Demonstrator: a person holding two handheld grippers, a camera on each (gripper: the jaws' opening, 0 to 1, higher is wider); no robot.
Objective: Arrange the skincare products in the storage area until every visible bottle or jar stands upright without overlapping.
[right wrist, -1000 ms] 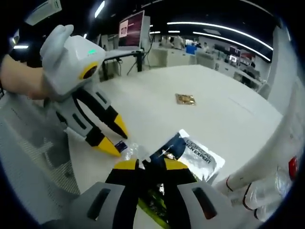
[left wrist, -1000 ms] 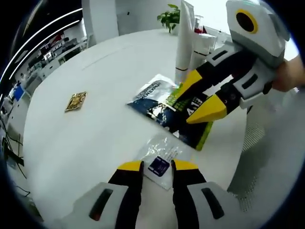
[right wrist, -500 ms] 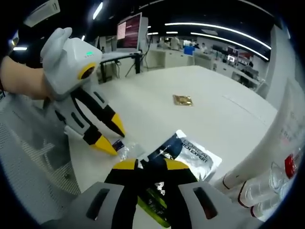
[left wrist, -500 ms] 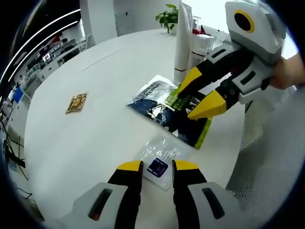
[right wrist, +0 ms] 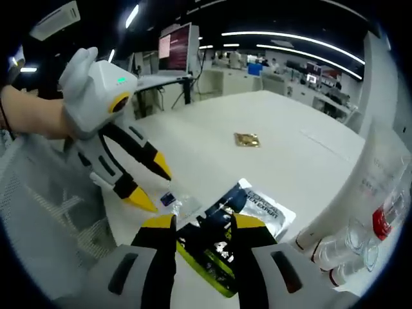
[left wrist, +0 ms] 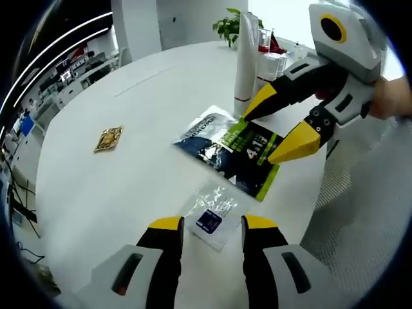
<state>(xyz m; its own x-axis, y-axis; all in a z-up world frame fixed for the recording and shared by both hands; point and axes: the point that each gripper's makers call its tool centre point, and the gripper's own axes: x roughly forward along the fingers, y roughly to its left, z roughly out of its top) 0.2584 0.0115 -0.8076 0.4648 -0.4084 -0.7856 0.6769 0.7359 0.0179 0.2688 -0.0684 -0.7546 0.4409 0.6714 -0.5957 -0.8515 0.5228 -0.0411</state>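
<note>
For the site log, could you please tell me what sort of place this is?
Probably an open-plan office or lab: a large white round table, rows of desks under strip ceiling lights, and a monitor on a stand.

Round white table (left wrist: 129, 187), ceiling light strips (right wrist: 290, 38), desks.

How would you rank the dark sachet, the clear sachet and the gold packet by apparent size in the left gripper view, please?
1. dark sachet
2. clear sachet, nearer the camera
3. gold packet, farther off, so unsure
</note>
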